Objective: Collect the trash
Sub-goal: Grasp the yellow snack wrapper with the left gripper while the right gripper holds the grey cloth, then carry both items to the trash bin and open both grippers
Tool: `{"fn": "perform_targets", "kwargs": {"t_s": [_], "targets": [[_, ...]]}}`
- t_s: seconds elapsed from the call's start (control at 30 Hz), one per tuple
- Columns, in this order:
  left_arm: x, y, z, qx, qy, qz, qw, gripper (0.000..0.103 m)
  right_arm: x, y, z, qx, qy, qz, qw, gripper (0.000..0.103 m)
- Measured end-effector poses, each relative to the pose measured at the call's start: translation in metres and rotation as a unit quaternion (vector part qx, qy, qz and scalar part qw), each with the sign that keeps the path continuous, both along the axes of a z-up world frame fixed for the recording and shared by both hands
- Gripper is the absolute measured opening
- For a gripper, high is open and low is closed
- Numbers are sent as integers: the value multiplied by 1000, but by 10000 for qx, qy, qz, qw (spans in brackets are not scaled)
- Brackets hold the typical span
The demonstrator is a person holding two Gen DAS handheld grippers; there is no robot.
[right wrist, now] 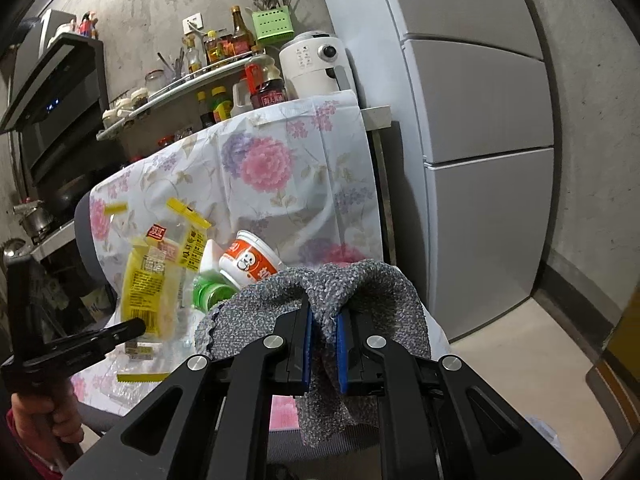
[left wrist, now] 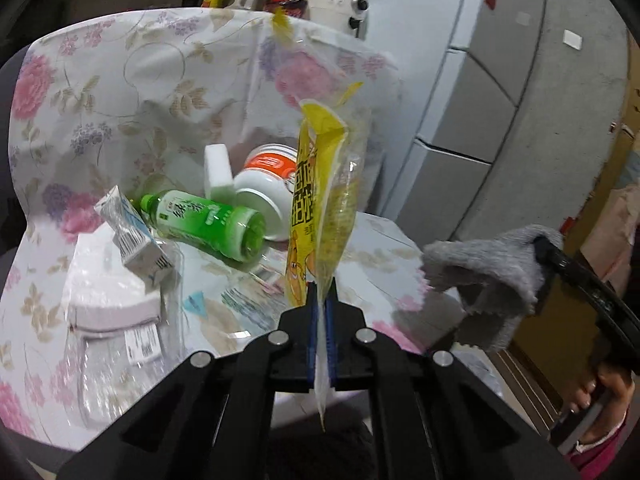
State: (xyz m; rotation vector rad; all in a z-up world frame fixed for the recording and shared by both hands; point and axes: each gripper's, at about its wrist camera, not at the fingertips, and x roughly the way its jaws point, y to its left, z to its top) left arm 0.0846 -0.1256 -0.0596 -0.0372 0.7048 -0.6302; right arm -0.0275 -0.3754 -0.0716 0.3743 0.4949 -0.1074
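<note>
Kitchen corner with a grey fridge and a condiment shelf is backing a chair draped in a floral plastic cloth, which is serving as the work surface. Left wrist view: the left gripper is pinching shut on the bottom edge of a yellow-and-clear plastic snack wrapper, which is hanging upright off the cloth, clear of the pile. Still lying on the cloth behind it are a green plastic drink bottle on its side, a white-and-orange instant noodle cup tipped over, a small blue-and-white carton and a white plastic-wrapped packet. At the right edge the other tool is showing, a grey knitted cloth draped from it. Right wrist view: the right gripper is clamping narrow on that grey knitted cloth, folds bunching over both blue pads; the left tool is reaching in from the left with the yellow wrapper dangling, blurred. A person's hand is gripping its handle. Judging the step: pick-up of the wrapper is done, carry-off is in hand. No bin is visible in either view, so the next move is probably calling for swinging the wrapper toward wherever trash is going, keeping the pinch tight since the film is thin and slippery, then coming back for the bottle and cup.
</note>
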Motion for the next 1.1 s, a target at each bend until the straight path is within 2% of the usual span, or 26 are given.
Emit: {"fn": "perform_targets", "kwargs": {"t_s": [0.2,0.4,0.63,0.77,0.97,1.1], "targets": [[-41,-22,-9,-4,-67,-454,9989,2,-39,-4,1,-382,262,-351,9983,10],[-72,-77,-30,67,12,-1230,9924,2,-87,-32,-12,-489,584,-1008,9920,10],[-103,-146,-56,25,98,-2284,9735,2,-133,-67,-39,-484,914,-1679,9804,11],[-106,-185,-75,-75,407,-2691,9622,2,-151,-91,-71,-247,1155,-2028,9721,11],[-124,-241,-122,375,657,-3238,9431,2,-169,-119,-118,86,1566,-2354,9592,14],[-130,-263,-143,676,809,-3410,9341,2,-171,-133,-143,283,1838,-2399,9528,15]]}}
